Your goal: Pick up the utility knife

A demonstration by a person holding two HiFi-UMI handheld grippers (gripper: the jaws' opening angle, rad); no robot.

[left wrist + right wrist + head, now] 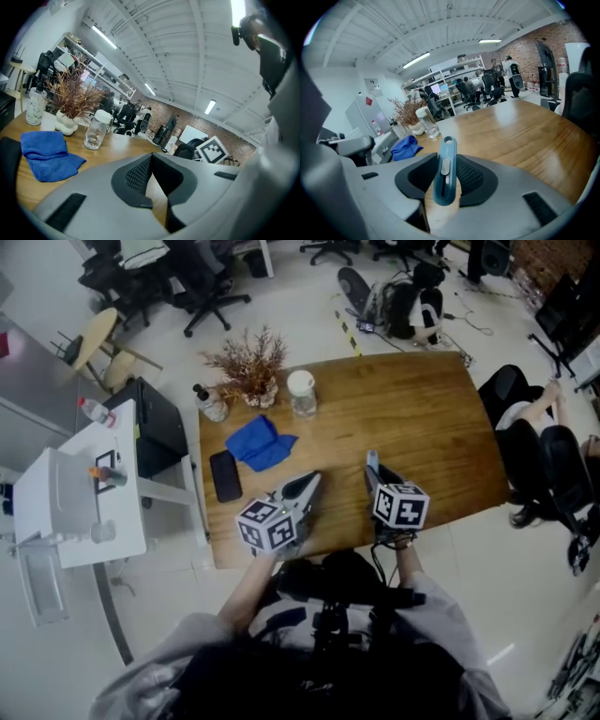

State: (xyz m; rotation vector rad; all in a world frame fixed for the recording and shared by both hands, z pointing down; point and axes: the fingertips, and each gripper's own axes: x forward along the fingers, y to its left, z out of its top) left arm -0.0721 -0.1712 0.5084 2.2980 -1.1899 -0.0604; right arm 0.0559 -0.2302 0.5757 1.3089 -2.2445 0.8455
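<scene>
A slim blue utility knife (444,171) stands upright between the dark pads of my right gripper (446,177), which is shut on it, its slider facing the camera and its holed end pointing out over the table. In the head view the knife (372,463) sticks out ahead of the right gripper (377,480), low over the near edge of the wooden table (422,418). My left gripper (306,487) hovers beside it to the left. Its jaw tips meet with nothing between them (150,157).
A blue cloth (260,443) and a black phone (225,475) lie at the table's left. Behind them stand a clear jar (302,393), a dried plant in a white vase (251,367) and a small bottle (212,404). A white cart (84,484) stands left; a seated person (539,432) is at the right.
</scene>
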